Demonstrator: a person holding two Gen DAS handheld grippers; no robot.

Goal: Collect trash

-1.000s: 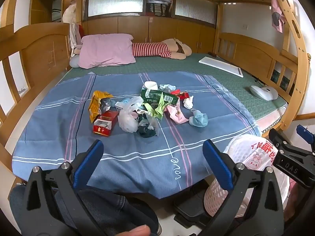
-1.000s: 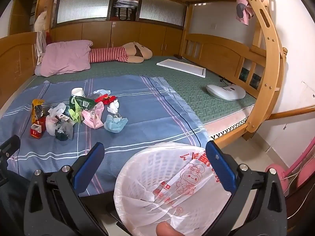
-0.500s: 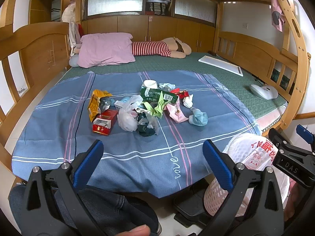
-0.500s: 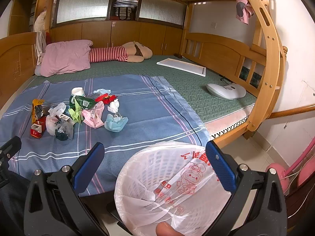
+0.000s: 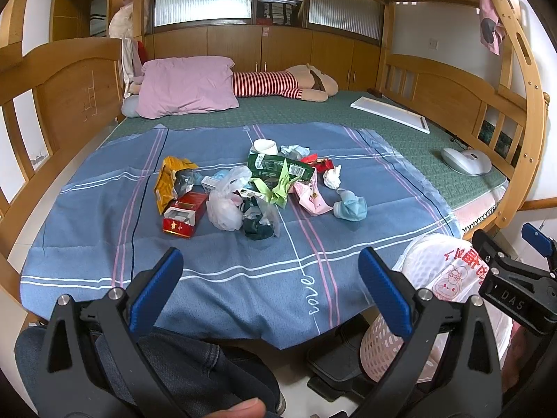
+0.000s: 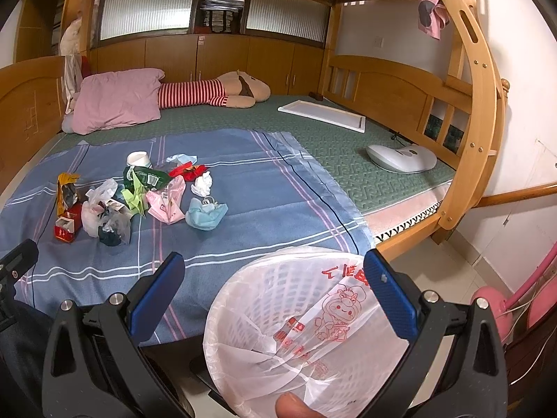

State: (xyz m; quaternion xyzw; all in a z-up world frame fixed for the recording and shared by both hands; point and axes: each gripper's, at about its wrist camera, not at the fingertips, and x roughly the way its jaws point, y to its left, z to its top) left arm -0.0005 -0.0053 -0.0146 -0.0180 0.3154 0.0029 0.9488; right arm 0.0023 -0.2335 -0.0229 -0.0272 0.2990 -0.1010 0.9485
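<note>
1 pillow (image 5: 188,85), 1 basket (image 6: 306,331), 1 blue cloth (image 5: 104,216), 2 hand-held grippers.

The left gripper (image 5: 271,280) is held level and low, with its jaws spread wide and nothing gripped between the blue pads (image 5: 155,295). The right gripper (image 6: 271,287) is held likewise, its jaws fully parted and nothing clasped between its blue pads (image 6: 390,294). In the left wrist view the right gripper is seen at the far right, just beside the left one. A fingertip is seen at the lower edge of each view
</note>
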